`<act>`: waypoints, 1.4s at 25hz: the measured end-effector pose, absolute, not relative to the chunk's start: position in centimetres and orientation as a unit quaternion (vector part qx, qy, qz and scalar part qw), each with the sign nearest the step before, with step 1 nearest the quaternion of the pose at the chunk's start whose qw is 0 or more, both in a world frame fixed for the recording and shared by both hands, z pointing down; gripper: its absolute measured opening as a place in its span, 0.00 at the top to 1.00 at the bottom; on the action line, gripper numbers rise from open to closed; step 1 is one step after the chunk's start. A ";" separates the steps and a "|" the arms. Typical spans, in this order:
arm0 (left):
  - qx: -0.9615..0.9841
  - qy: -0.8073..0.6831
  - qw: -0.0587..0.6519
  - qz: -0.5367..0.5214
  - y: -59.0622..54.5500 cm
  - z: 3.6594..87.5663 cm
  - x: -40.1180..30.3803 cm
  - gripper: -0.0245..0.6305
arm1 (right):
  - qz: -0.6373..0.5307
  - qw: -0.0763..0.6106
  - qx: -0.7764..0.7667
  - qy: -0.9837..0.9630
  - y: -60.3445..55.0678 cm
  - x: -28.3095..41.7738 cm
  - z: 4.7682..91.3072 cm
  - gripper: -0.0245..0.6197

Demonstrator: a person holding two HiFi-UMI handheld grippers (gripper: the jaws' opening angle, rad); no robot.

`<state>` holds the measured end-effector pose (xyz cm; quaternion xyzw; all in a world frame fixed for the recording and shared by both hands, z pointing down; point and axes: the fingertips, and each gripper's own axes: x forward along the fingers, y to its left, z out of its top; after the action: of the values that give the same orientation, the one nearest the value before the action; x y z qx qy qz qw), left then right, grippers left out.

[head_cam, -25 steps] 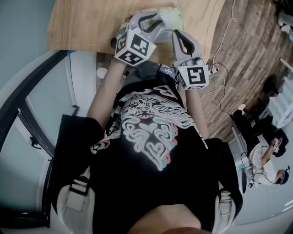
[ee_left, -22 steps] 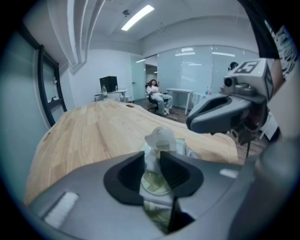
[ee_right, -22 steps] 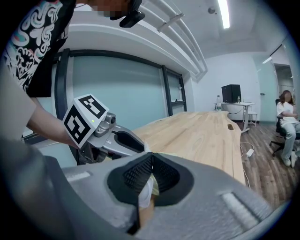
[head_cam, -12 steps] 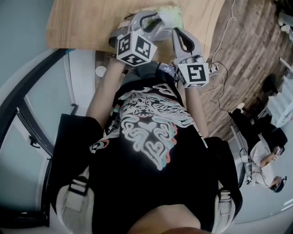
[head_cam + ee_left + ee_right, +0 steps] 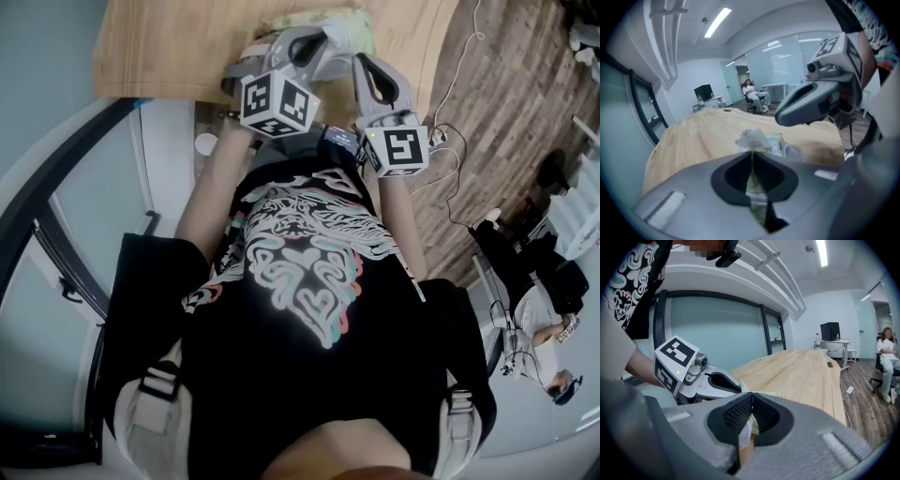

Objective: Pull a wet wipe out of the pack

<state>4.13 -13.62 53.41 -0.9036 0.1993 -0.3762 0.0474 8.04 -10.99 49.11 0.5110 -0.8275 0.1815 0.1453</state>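
Note:
The pale green wipe pack lies on the wooden table near its front edge. My left gripper has just been closing its jaws; they now pinch the white wet wipe, whose crumpled tuft sticks up above the tips. Behind the tuft shows the pack. My right gripper is shut on the pack's edge, with pale material caught between its pads. In the head view the left gripper and the right gripper meet over the pack, which they largely hide.
The table stretches away beyond the pack. A glass wall runs along its left side. Cables trail over the wooden floor at the right. Seated people are farther off to the right.
The left gripper's marker cube has rolled and edged a little up and to the right over the pack. The right gripper has stayed where it was.

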 end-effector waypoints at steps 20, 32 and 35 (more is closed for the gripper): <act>-0.913 0.208 -0.067 -0.344 -14.3 54.6 4.3 0.93 | 0.176 0.142 0.513 -0.828 -11.0 8.2 48.9 0.96; -0.919 0.182 -0.100 -0.335 -14.1 54.6 4.2 0.96 | 0.148 0.152 0.499 -0.840 -14.5 7.0 49.0 0.96; -0.920 0.186 -0.102 -0.328 -14.1 54.4 4.2 0.96 | 0.144 0.162 0.483 -0.848 -15.3 6.2 49.4 0.96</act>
<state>4.15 -14.13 54.42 -0.9204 0.1863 -0.3281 -0.1021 6.17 -15.28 49.39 0.4832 -0.8482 0.1439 0.1625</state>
